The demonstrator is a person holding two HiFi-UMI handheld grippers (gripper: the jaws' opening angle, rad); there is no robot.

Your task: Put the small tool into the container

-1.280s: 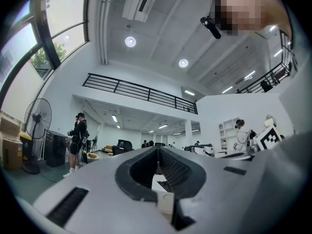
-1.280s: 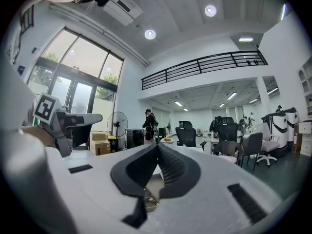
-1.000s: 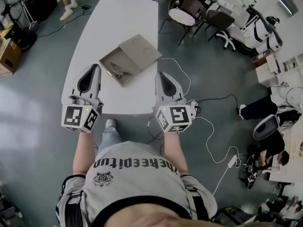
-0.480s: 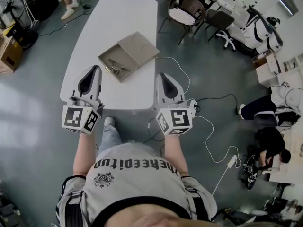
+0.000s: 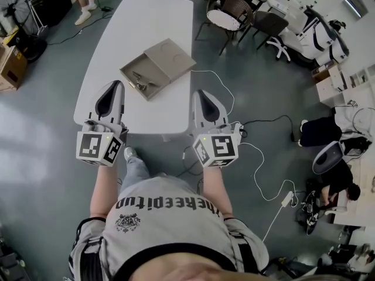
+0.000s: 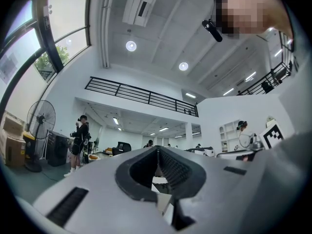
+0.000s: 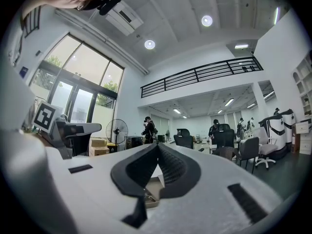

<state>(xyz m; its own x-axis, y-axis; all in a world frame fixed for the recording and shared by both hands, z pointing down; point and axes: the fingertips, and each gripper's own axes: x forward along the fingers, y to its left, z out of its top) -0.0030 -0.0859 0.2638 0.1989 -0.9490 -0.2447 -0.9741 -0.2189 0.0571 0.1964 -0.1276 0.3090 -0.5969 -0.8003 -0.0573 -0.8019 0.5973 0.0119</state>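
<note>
Container [image 5: 157, 68] edged up-frame; small tool [image 5: 140, 82] inside, long axis diagonal.

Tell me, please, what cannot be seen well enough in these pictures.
- Small tool at the container: head view, too small to tell its kind or whether it lies fully inside.
- Container, right gripper view: mostly hidden behind the shut right gripper.
- Table, left gripper view: nearly all hidden behind the shut left gripper.
</note>
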